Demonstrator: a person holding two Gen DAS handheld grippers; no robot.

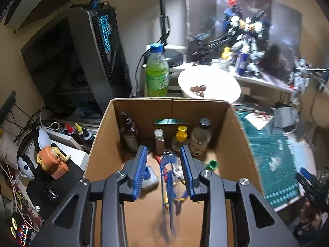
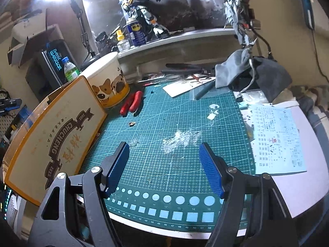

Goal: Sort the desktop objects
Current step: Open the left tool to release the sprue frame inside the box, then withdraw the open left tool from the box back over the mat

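I have the left gripper (image 1: 164,170) pointed down into the open brown cardboard box (image 1: 242,135), its jaws fairly narrow with nothing pressed between the blue pads. Below them a blurred bundle of thin blue and red-handled tools (image 1: 169,187) sits in the gap between the pads, and I cannot tell whether it already rests on the box floor or is dropping.

At twelve o'clock of the jaws a row of small bottles stands against the far wall of the box: a dark brown one (image 1: 128,133), a silver-capped one (image 1: 159,140), a yellow-capped one (image 1: 181,139) and a black-capped jar (image 1: 200,136). If I push further in, I risk tipping them. A white squat bottle (image 1: 151,177) lies just beside the left pad and could get nudged.

My right gripper (image 2: 164,168) hovers over the green gridded cutting mat (image 2: 185,113) on the desk, jaws wide and empty. The red-handled pliers (image 2: 132,103) lie at eleven o'clock, near the dog-printed tub (image 2: 111,90). Reaching carelessly could bump that tub.
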